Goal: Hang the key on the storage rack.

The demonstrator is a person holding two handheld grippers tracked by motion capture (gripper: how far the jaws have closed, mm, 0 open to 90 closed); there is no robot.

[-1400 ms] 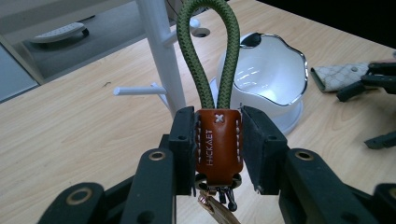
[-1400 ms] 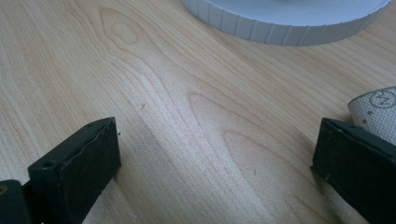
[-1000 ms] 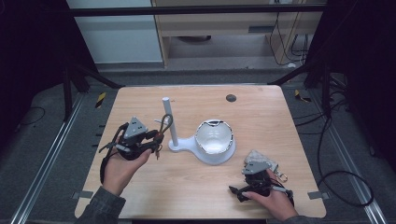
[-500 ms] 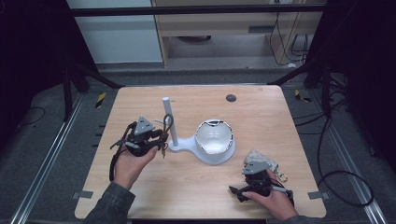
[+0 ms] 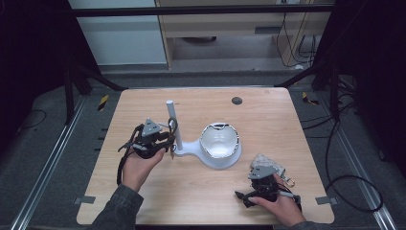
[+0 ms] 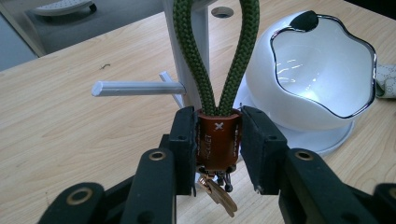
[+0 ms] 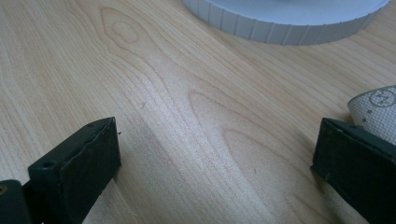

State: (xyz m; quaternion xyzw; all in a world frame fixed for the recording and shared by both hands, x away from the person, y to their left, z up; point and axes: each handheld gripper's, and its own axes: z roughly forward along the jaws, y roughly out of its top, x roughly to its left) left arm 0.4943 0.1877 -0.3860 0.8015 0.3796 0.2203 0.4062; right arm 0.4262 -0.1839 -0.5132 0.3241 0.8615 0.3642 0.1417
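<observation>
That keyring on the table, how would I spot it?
Find the white stand with a bowl mid-table. Just left of its post, the left tongs pinch the keyring: an orange clasp with a green cord loop above and keys below.

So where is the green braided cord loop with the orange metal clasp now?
In the left gripper view, the green cord keychain is clamped by its clasp in the left gripper, just before the white stand's post, left of the white bowl.
</observation>
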